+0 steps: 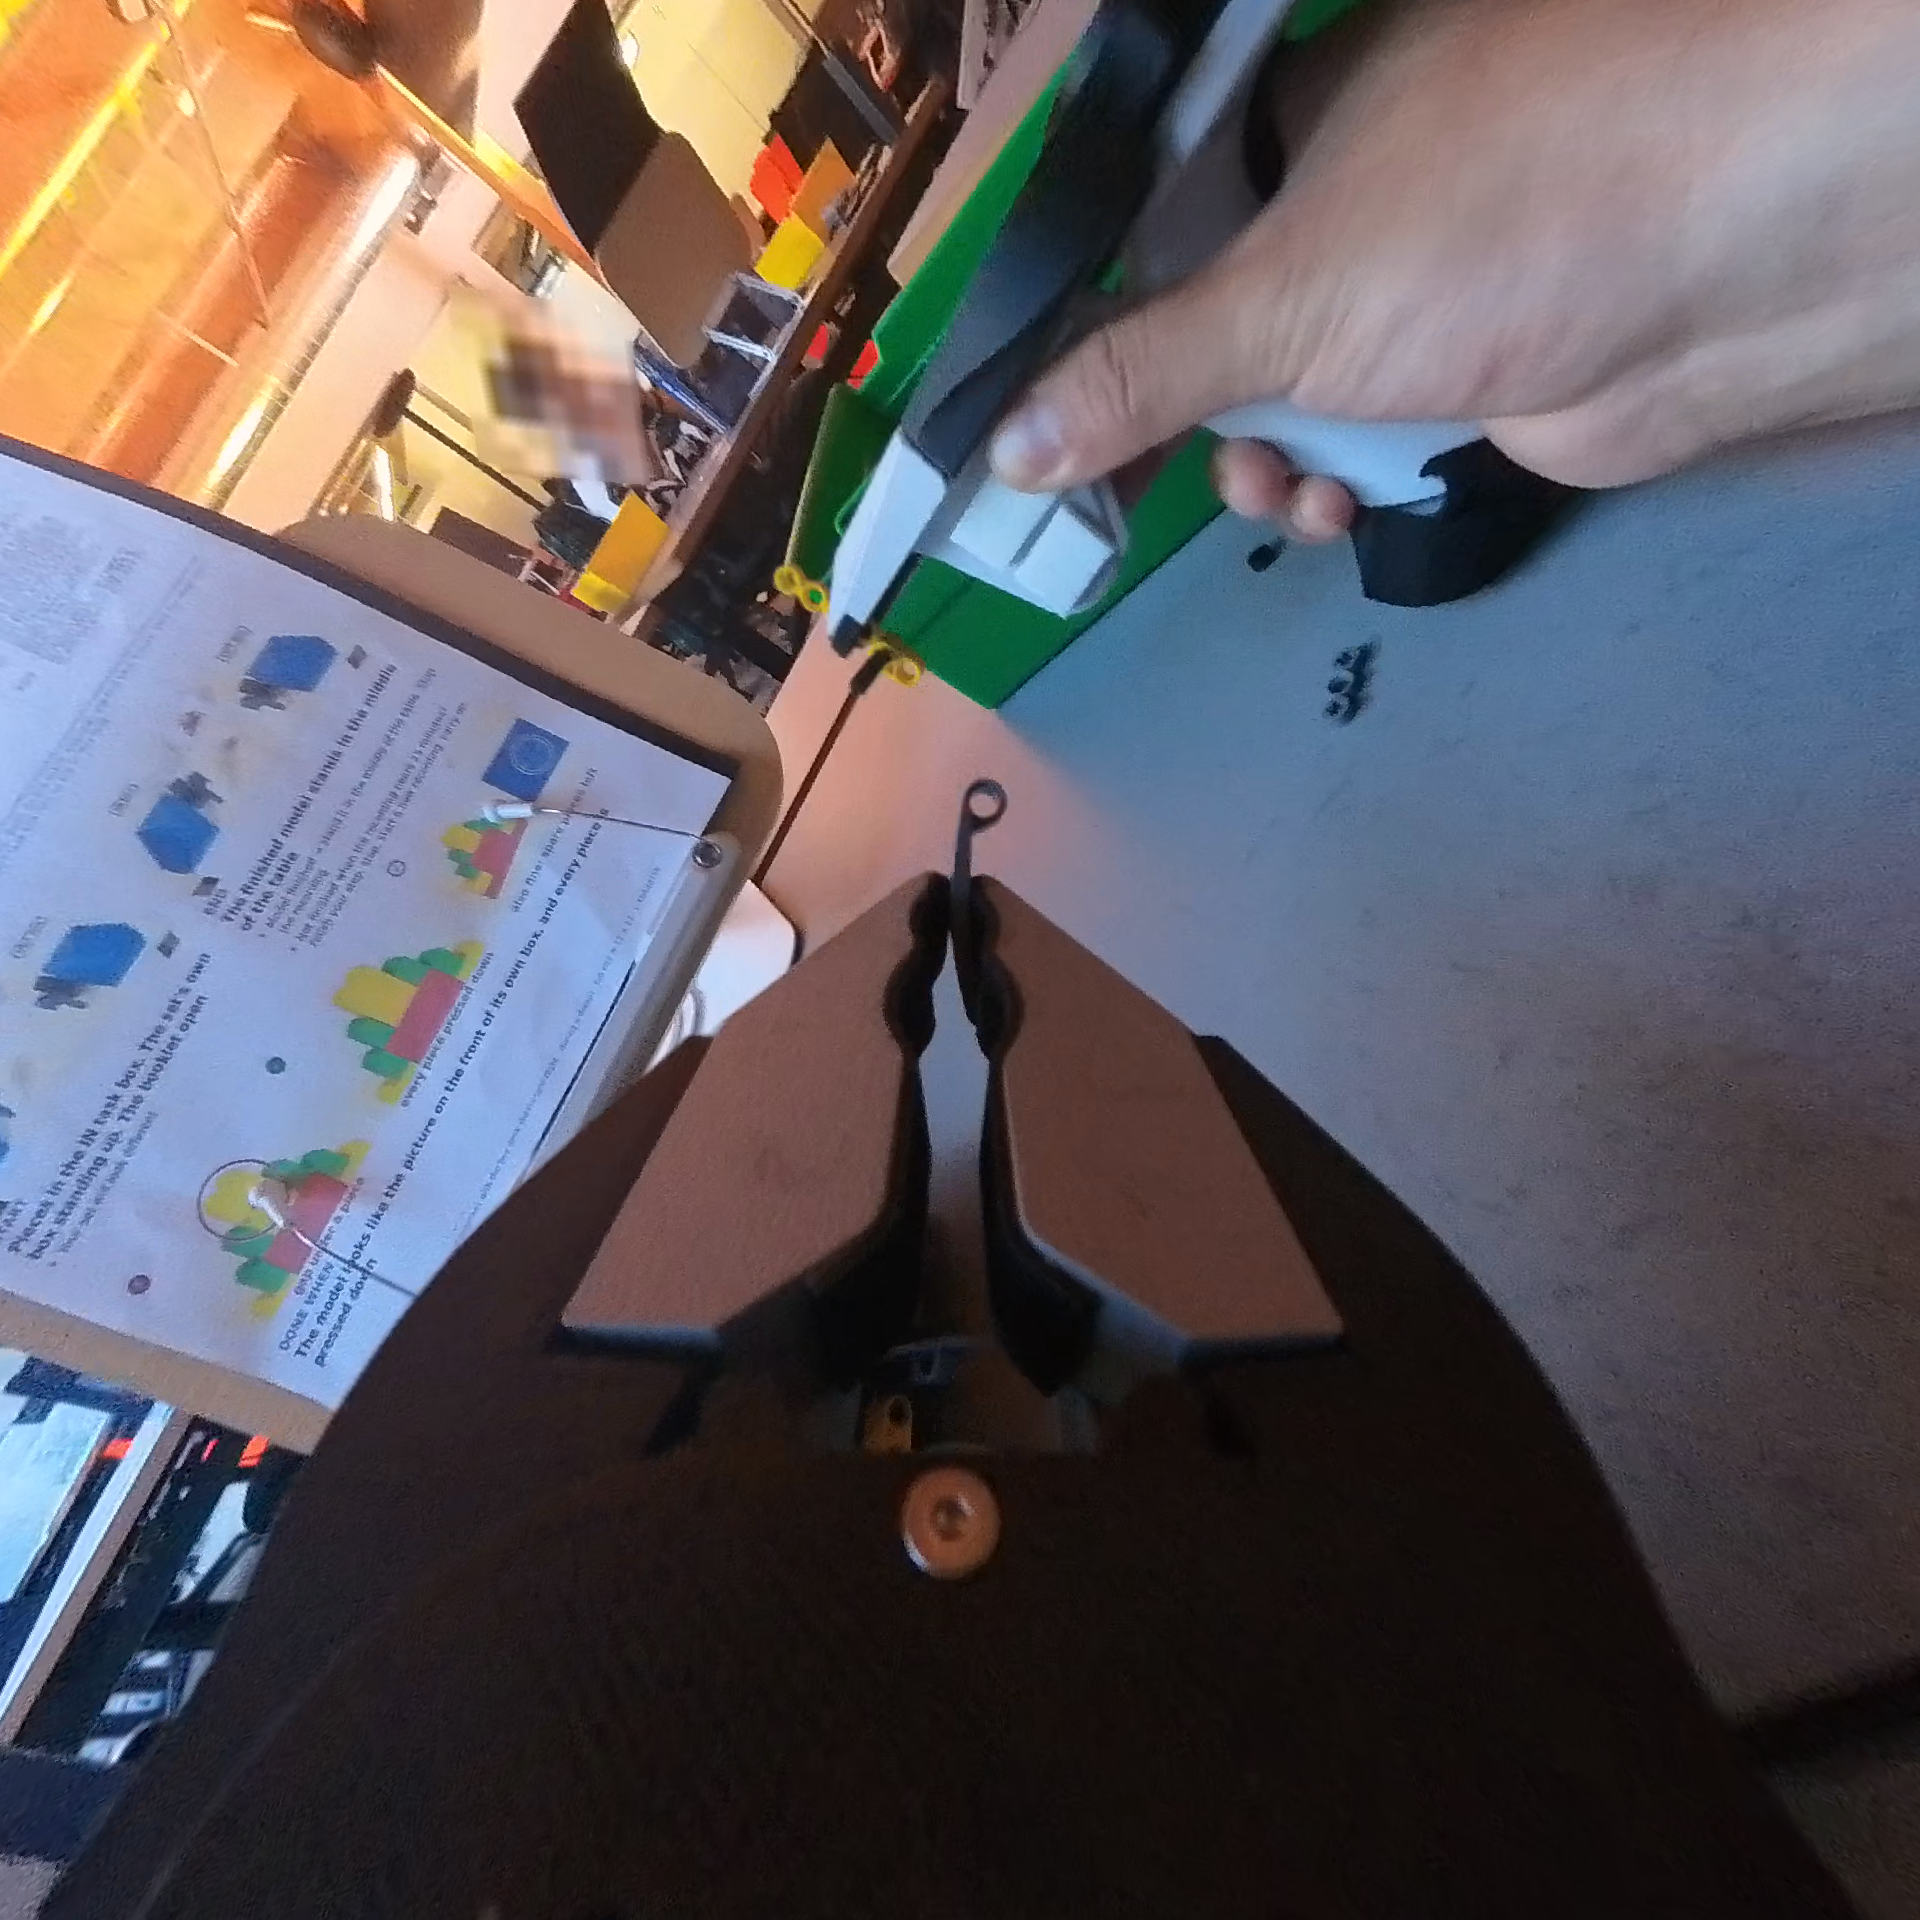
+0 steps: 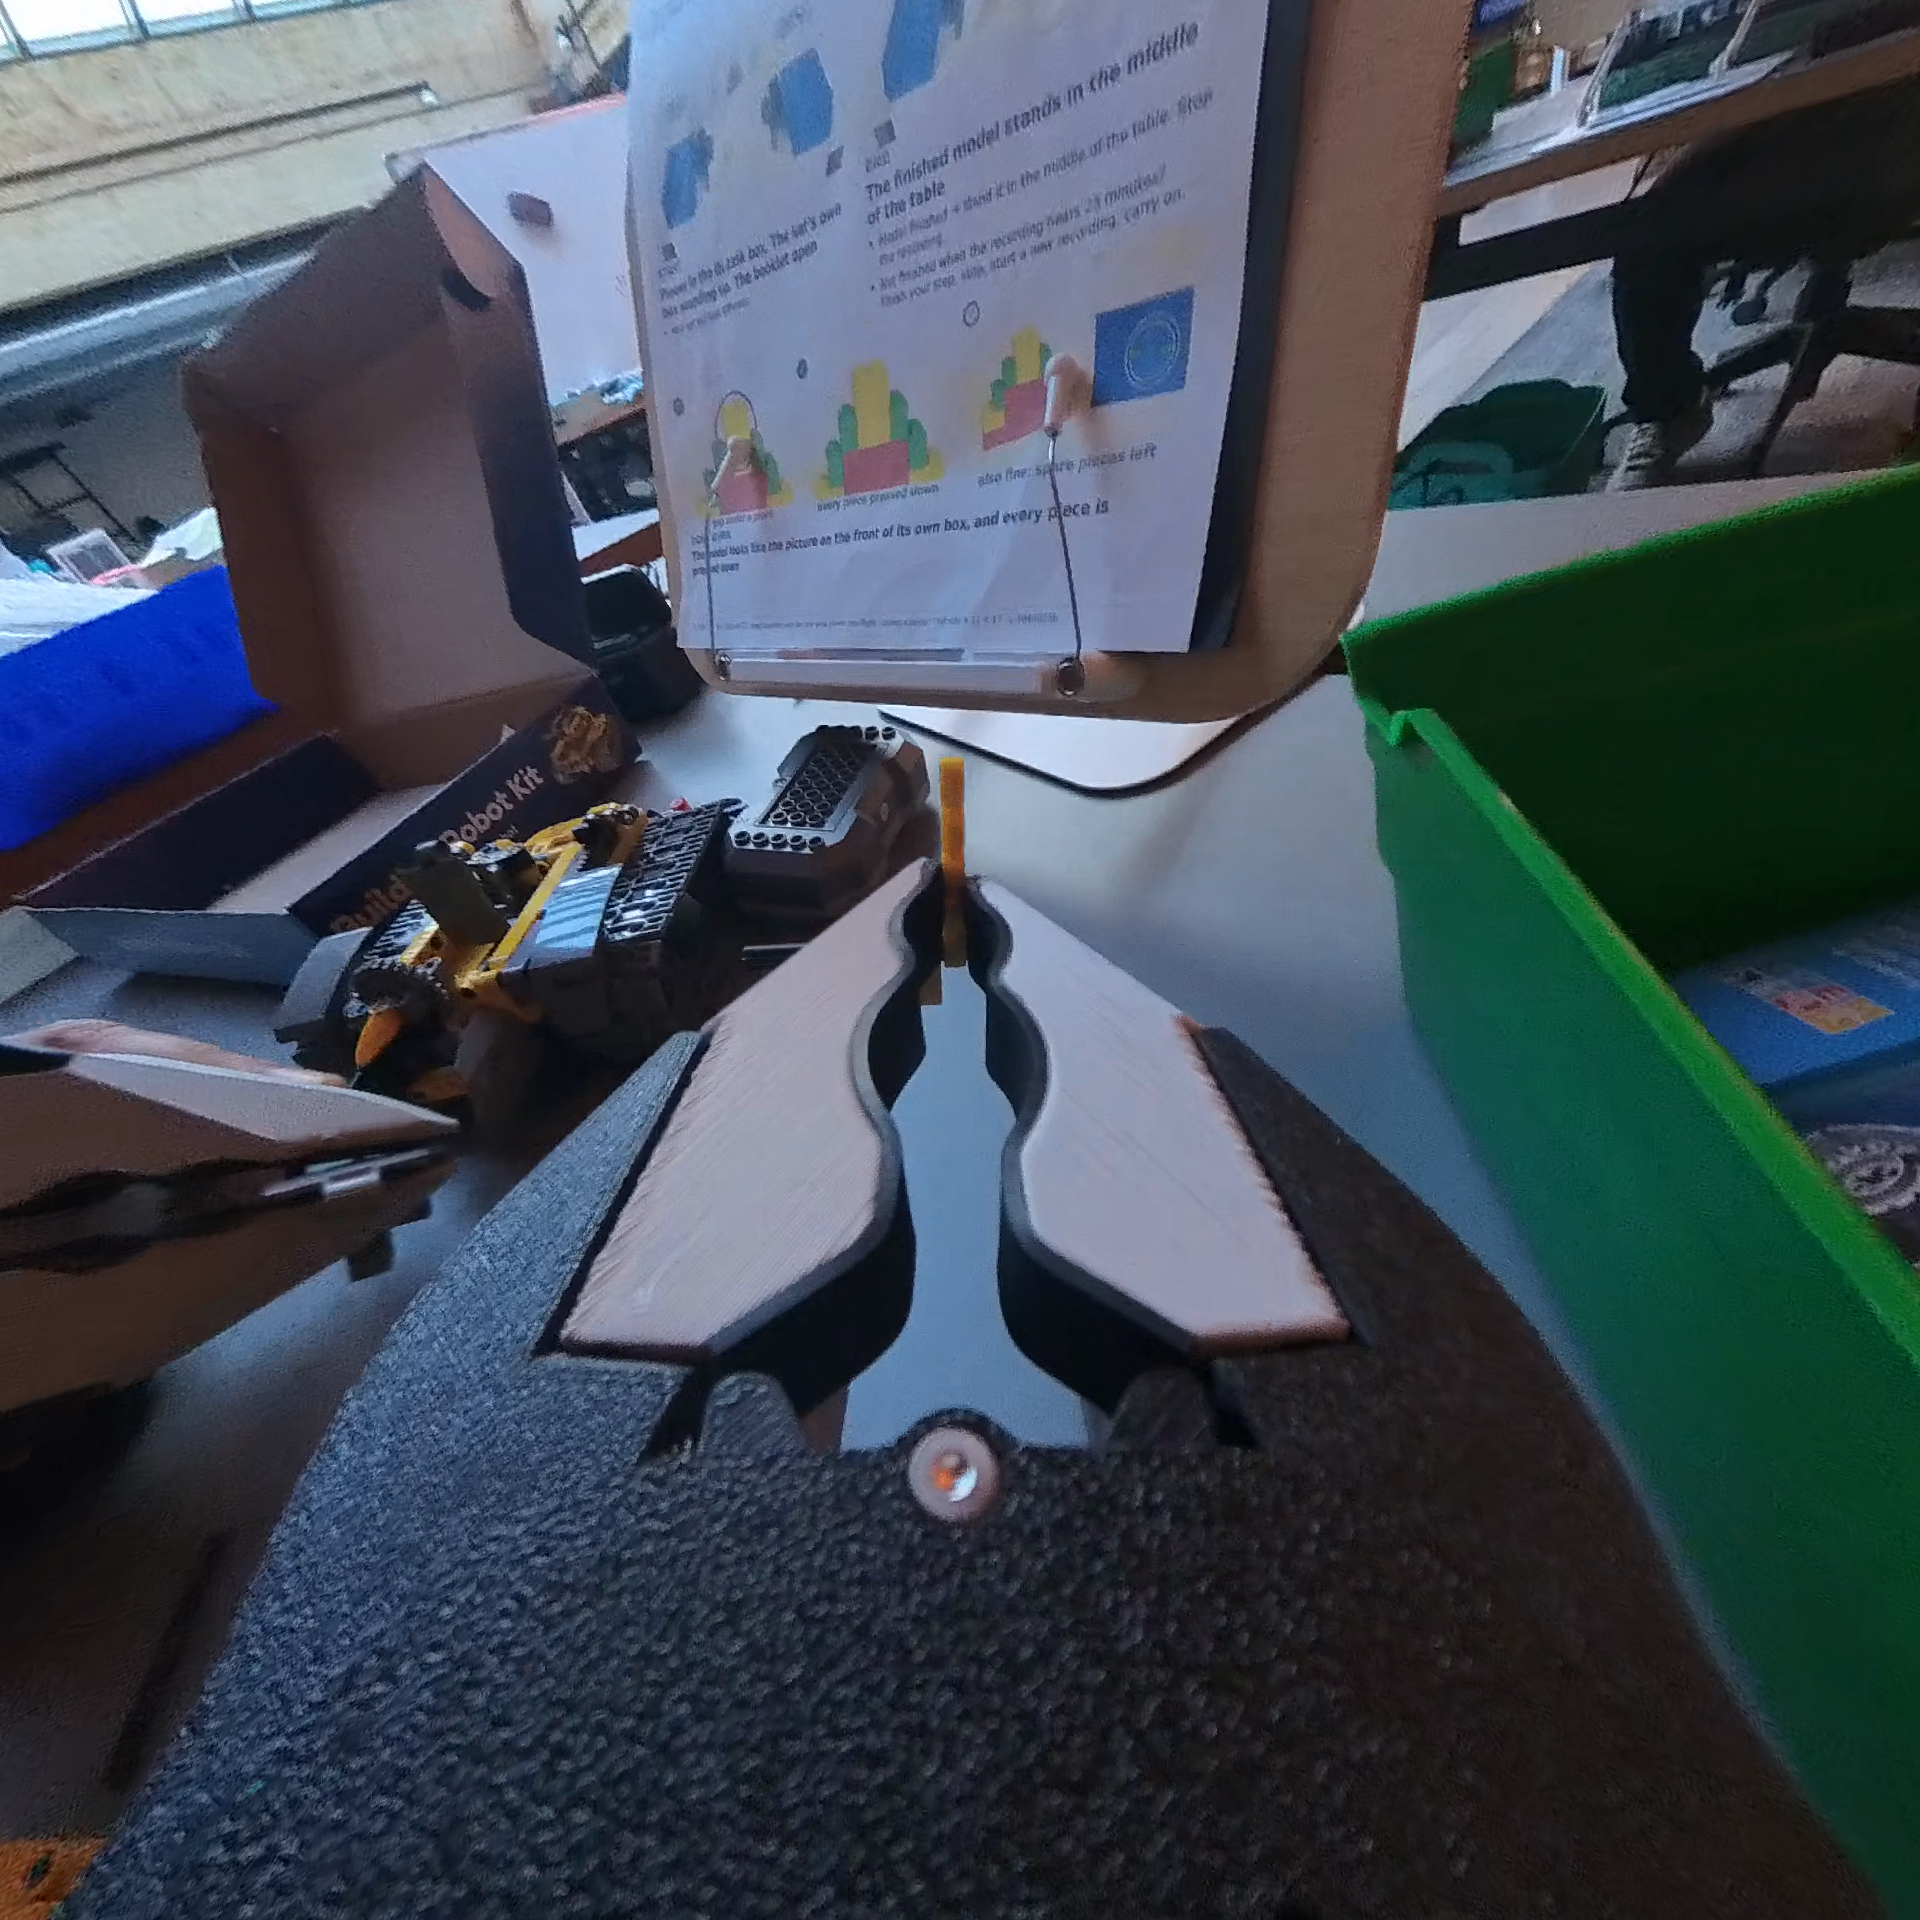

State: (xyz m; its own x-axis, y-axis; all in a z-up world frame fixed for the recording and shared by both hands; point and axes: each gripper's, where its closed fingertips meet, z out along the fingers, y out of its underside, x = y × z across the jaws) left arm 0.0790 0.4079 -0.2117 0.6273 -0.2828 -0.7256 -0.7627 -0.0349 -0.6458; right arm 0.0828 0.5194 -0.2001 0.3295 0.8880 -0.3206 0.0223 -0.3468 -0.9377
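My left gripper [image 1: 961, 896] is shut on a thin black building-kit piece [image 1: 980, 821] whose ring end sticks out past the tips, above the grey table [image 1: 1455, 987]. My right gripper [image 2: 954, 896] is shut on a thin yellow piece [image 2: 952, 810] that stands upright between its tips. In the left wrist view the right gripper [image 1: 854, 627] is held by a hand [image 1: 1507, 260] in front of a green bin [image 1: 966, 623]. In the right wrist view the left gripper [image 2: 208, 1143] shows at the left edge. A black and yellow tracked model [image 2: 623, 914] lies just beyond.
An instruction sheet on a wooden stand [image 2: 935, 312] stands behind the model; it also shows in the left wrist view [image 1: 312, 883]. An open cardboard box [image 2: 364, 499] is at the left. The green bin [image 2: 1662, 935] at the right holds a blue booklet [image 2: 1808, 997]. Small black pieces [image 1: 1351, 681] lie on the table. Tip to tip, the grippers are about 11 centimeters apart.
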